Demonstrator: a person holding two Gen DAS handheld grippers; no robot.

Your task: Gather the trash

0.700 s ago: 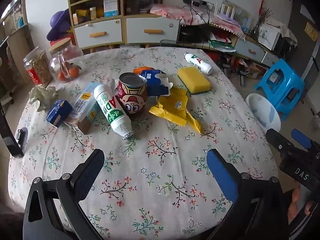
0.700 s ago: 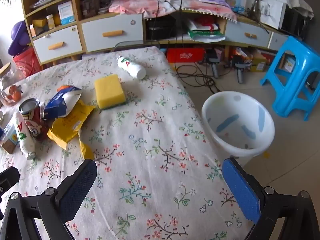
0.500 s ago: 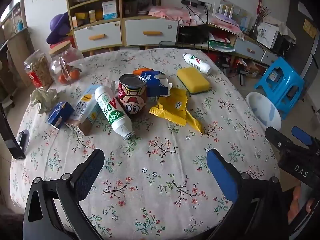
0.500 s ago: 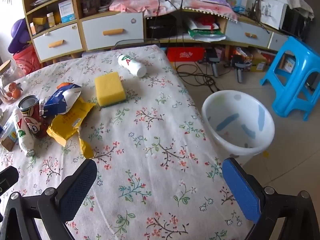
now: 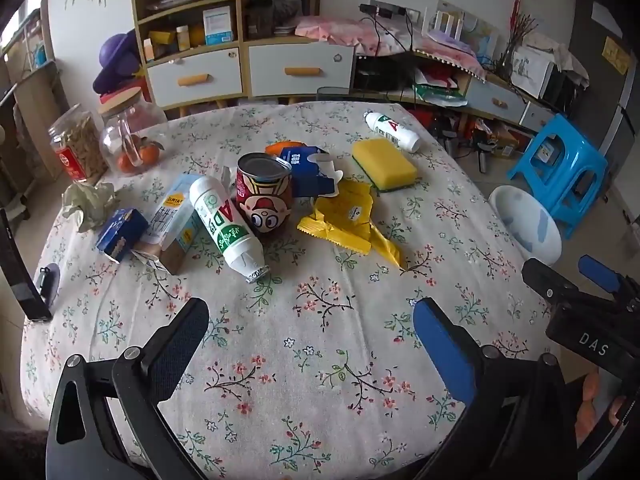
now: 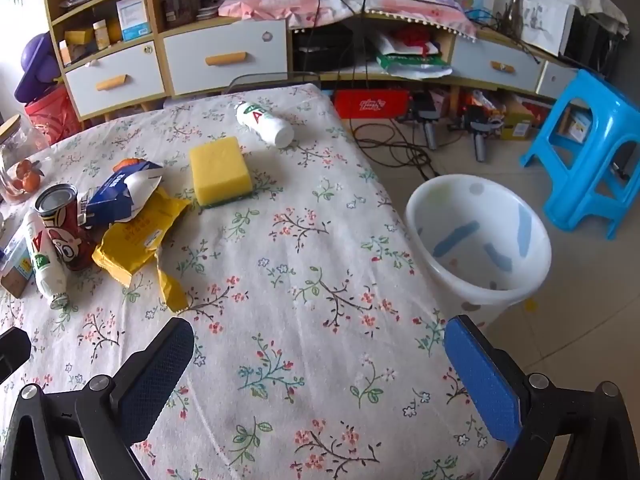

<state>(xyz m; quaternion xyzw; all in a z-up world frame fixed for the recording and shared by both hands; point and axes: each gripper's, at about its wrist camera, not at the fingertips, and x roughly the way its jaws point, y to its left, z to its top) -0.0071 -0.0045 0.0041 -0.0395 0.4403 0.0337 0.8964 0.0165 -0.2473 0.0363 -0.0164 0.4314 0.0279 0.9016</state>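
Note:
Trash lies on the flowered tablecloth (image 5: 312,360): a red can (image 5: 262,194), a white bottle (image 5: 224,226) on its side, a yellow wrapper (image 5: 346,220), a blue torn packet (image 5: 308,170), a milk carton (image 5: 172,220), a small blue box (image 5: 120,234) and crumpled paper (image 5: 88,202). A second white bottle (image 6: 262,122) lies at the far edge. A white bin (image 6: 478,240) stands on the floor right of the table. My left gripper (image 5: 310,336) hangs open over bare cloth, short of the pile. My right gripper (image 6: 318,360) is open too, near the table's right edge.
A yellow sponge (image 6: 220,170) rests beyond the wrapper. Two glass jars (image 5: 120,136) stand at the far left. A blue stool (image 6: 588,148) sits behind the bin. Cables and clutter cover the floor under the shelves (image 6: 224,56). A dark phone (image 5: 20,276) lies at the left edge.
Both views have drifted slightly: the table contents sit a little lower and nearer in frame. Both grippers stay wide open and hold nothing.

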